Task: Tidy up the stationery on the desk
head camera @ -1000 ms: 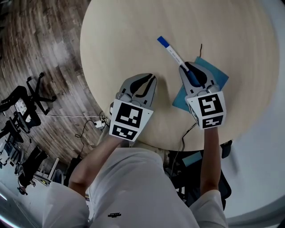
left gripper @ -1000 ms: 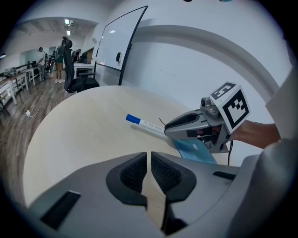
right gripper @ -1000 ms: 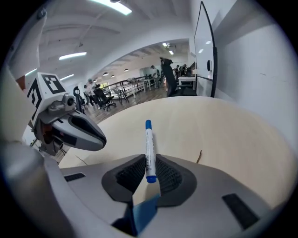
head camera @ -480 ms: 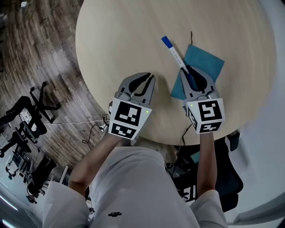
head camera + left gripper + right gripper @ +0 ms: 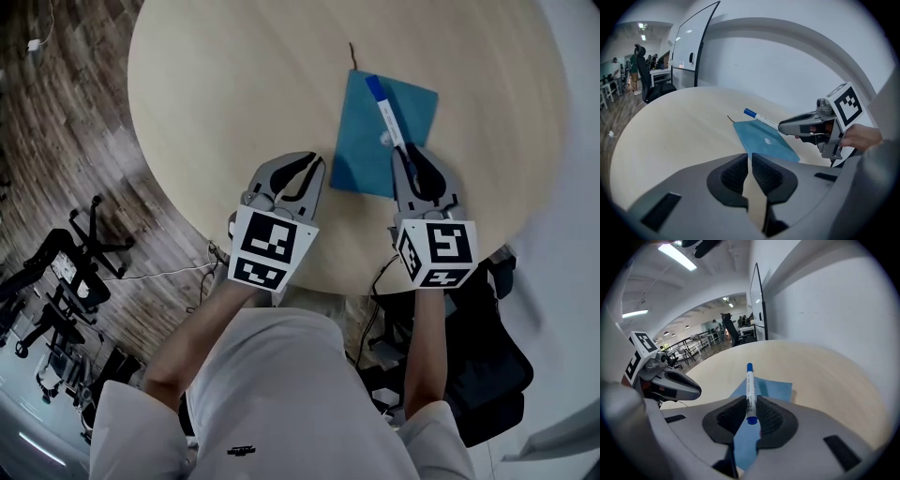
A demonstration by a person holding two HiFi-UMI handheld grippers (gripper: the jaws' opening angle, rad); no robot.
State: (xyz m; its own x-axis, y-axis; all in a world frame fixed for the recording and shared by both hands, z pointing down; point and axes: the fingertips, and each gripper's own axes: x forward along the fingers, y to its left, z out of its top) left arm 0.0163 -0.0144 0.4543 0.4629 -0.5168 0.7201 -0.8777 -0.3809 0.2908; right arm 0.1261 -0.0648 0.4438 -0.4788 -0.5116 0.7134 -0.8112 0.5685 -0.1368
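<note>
A blue notebook (image 5: pixel 361 141) lies flat on the round beige table (image 5: pixel 234 84), with a thin dark string at its far corner. My right gripper (image 5: pixel 413 153) is shut on a white marker with a blue cap (image 5: pixel 387 114). The marker sticks out past the jaws, above the notebook. In the right gripper view the marker (image 5: pixel 749 390) sits between the pads, with the notebook (image 5: pixel 773 387) under it. My left gripper (image 5: pixel 322 166) hovers left of the notebook near the table's front edge, shut with nothing in it. The left gripper view shows the notebook (image 5: pixel 764 140), the marker (image 5: pixel 761 118) and the right gripper (image 5: pixel 787 127).
Office chairs (image 5: pixel 56 281) stand on the wood floor at the left. A black chair (image 5: pixel 487 375) and cables sit below the table's near edge. A whiteboard (image 5: pixel 693 47) and a white wall stand close behind the table. People are far off in the room.
Both grippers have moved across the table. The right gripper has turned, so the marker now hangs over the blue notebook instead of past its left side. Both grips are unchanged.
</note>
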